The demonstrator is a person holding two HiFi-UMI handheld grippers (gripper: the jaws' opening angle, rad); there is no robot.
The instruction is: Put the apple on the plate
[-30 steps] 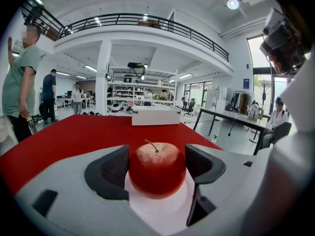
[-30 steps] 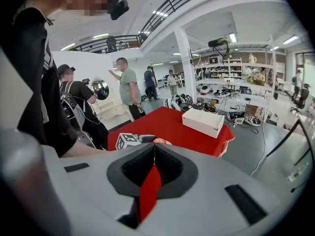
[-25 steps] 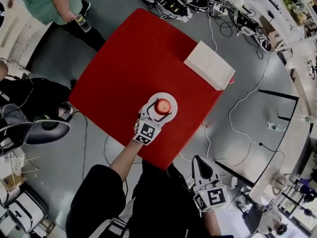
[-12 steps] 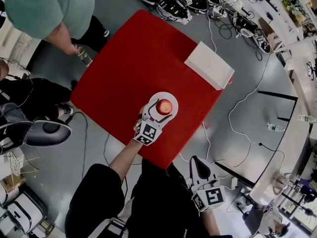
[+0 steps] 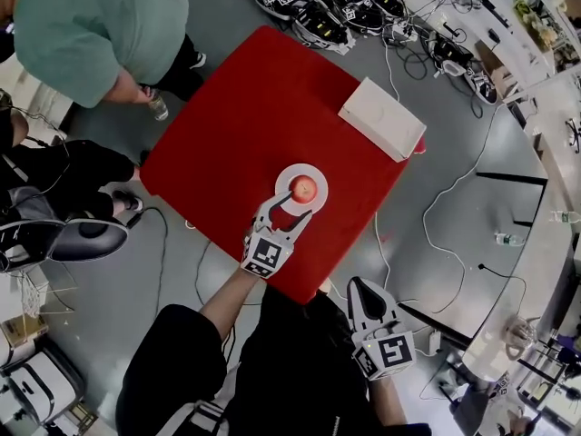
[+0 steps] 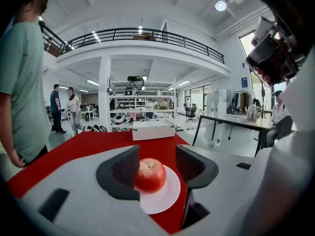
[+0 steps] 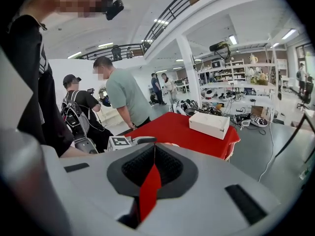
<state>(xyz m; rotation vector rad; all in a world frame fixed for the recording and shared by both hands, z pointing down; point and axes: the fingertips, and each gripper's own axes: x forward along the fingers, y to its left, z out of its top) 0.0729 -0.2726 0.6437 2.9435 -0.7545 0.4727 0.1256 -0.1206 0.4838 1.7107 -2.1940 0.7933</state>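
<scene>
A red apple (image 5: 304, 187) (image 6: 150, 175) rests on a small white plate (image 5: 284, 174) (image 6: 170, 200) near the front edge of the red table (image 5: 245, 116). My left gripper (image 5: 290, 210) (image 6: 157, 156) hovers just short of the apple, over the plate's near rim. It is open and its jaws have just been closing, with no pad pressing on the apple. My right gripper (image 5: 356, 287) (image 7: 154, 149) hangs off the table at the lower right, shut, with nothing in it.
A white box (image 5: 382, 119) (image 7: 209, 124) lies at the table's far right corner. A person in a green shirt (image 5: 100, 25) stands by the table's left side. Cables and gear (image 5: 345, 3) litter the floor beyond the table.
My left gripper has drawn back and up from the apple, which stays on the plate. The person in green has stepped closer to the table. The right gripper barely shifted.
</scene>
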